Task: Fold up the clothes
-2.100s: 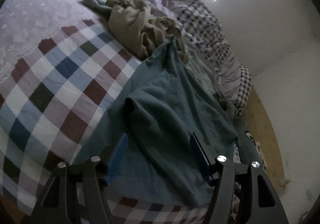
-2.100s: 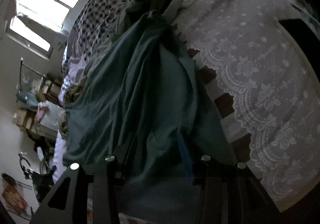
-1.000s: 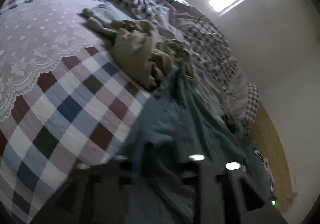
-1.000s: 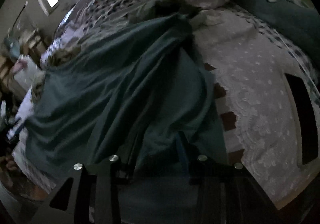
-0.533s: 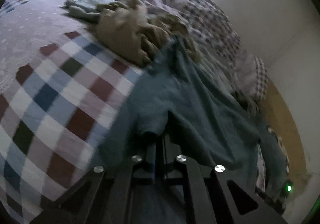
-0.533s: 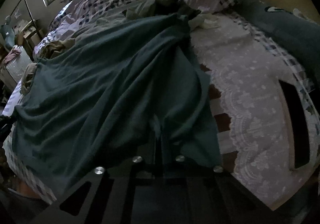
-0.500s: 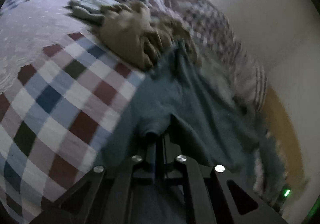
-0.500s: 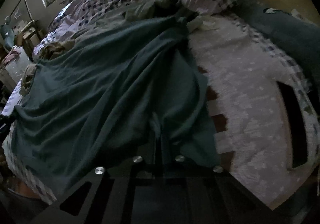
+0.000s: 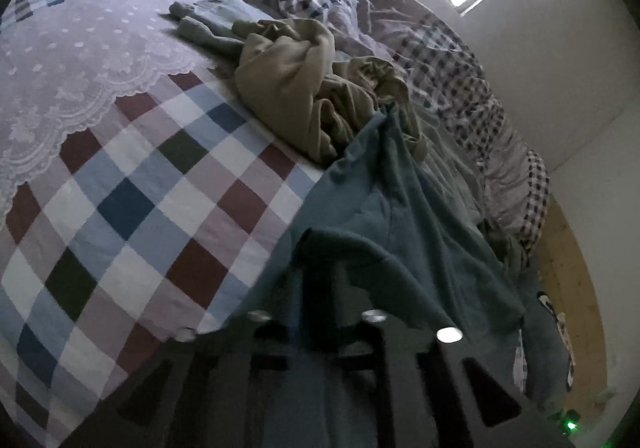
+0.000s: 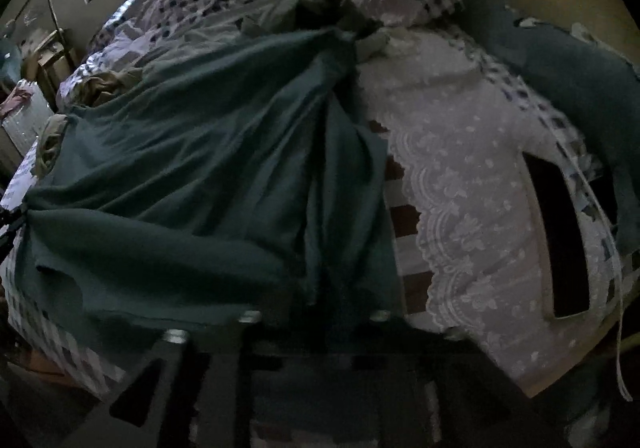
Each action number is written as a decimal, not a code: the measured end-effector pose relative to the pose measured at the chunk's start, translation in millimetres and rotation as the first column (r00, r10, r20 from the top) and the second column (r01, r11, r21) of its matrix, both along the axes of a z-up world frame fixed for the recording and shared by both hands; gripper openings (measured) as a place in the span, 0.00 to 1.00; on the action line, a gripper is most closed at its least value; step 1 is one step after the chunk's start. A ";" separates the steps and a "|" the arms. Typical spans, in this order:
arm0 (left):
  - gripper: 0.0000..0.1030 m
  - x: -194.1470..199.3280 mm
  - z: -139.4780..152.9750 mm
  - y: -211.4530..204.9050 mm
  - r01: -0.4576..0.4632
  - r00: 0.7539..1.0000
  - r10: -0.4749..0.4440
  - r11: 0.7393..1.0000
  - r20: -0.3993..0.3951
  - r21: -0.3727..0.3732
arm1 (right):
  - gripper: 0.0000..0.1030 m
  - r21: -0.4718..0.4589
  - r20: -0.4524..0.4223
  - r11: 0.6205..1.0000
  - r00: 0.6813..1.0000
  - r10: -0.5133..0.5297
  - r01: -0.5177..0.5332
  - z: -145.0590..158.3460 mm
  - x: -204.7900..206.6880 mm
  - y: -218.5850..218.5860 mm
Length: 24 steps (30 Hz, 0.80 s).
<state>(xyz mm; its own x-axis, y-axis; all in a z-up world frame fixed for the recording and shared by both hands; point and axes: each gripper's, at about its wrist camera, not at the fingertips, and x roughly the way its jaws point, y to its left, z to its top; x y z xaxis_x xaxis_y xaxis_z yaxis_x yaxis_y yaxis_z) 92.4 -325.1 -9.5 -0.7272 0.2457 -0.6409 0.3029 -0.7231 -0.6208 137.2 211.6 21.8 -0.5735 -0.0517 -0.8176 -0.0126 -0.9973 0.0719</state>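
The teal garment (image 9: 404, 232) lies spread over the near edge of the bed (image 9: 132, 184), its far end bunched against a tan heap (image 9: 296, 88) toward the bed's middle. Both grippers sit at its near hem. The left gripper (image 9: 324, 296) has its jaws opening with a fold of cloth between them; the blur hides whether the pads press. The right gripper (image 10: 320, 288) is opening too, a pleat of the garment (image 10: 192, 168) between its jaws, and whether it grips cannot be told.

To do this step well, I judge each gripper should take the hem at a corner, not a mid-fold, and pull level so the creases run out before any fold.

The left view alone shows the tan heap and checked quilt clearly; the right view alone shows the garment's full spread, the lace cover (image 10: 472, 168) and a dark slab (image 10: 560, 240) on it.
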 end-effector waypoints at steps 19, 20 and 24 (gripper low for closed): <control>0.44 11.6 -5.9 122.6 0.441 0.895 -0.445 0.893 0.022 0.086 | 0.41 0.072 -0.042 0.847 0.847 0.530 -0.527 -6.8 37.7 -137.5; 0.38 9.8 -8.6 124.6 0.435 0.898 -0.439 0.897 0.044 0.078 | 0.41 0.083 -0.028 0.846 0.847 0.530 -0.527 -11.1 38.1 -140.1; 0.06 12.0 -8.5 110.3 0.370 0.926 -0.375 0.923 0.033 0.109 | 0.24 0.092 -0.019 0.845 0.847 0.531 -0.527 -15.0 39.4 -142.4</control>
